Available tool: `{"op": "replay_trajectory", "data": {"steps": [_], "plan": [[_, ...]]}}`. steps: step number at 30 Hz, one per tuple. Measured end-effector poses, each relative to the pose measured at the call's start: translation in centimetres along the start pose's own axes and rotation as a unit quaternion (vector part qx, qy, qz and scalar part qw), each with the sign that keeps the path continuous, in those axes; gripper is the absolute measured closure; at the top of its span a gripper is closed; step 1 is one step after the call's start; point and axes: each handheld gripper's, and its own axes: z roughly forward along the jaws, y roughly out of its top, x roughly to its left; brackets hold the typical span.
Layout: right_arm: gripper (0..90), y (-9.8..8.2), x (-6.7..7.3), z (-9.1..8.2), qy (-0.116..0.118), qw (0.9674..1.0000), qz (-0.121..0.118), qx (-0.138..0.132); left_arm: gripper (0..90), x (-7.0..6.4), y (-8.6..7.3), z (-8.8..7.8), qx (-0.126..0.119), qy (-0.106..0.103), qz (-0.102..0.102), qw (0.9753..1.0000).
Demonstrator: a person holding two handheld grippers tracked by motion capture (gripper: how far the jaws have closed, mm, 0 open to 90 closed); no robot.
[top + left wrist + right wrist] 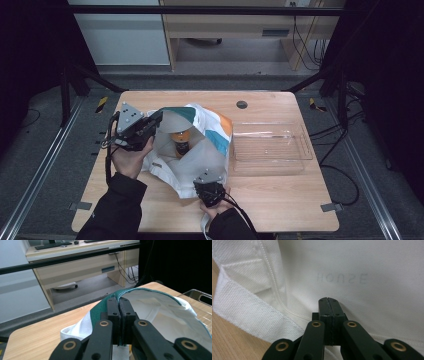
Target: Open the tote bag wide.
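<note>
Two black grippers, left gripper (pixel 156 120) and right gripper (pixel 209 192), each with brass-ringed pivots, small screws on paired jaws, grey three-cornered top plate, trailing black cable; black long sleeves (pixel 117 210) on both forearms.

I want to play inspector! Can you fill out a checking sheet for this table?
Surface: wooden table, with a round grommet hole.
Job's things: white cloth bag with teal and orange patches, mouth held open; orange-capped bottle inside.
Clutter: clear plastic tray, beside the bag.
Grippers: left gripper shut on the bag's teal rim; right gripper shut on the bag's white fabric.
Cables: one trails from each gripper; more hang behind the desk.
Surroundings: dark frame rails, grey floor.
</note>
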Motion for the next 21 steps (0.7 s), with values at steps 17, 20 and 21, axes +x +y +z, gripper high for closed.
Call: {"op": "replay_trajectory", "data": {"steps": [17, 20, 21], "plan": [[90.0, 0.0, 0.0, 0.0, 0.0, 1.0, -0.004, 0.002, 88.5, 1.6, 1.2, 2.8, 0.003, 0.022, -0.02, 0.9996], [90.0, 0.0, 0.0, 0.0, 0.001, 1.0, -0.001, 0.001, 88.5, 1.7, 1.4, 3.8, 0.005, 0.026, -0.023, 0.9994], [90.0, 0.0, 0.0, -0.1, 0.002, 1.0, -0.001, 0.001, 88.5, 1.7, 1.4, 4.0, 0.007, 0.027, -0.021, 0.9994]]}}
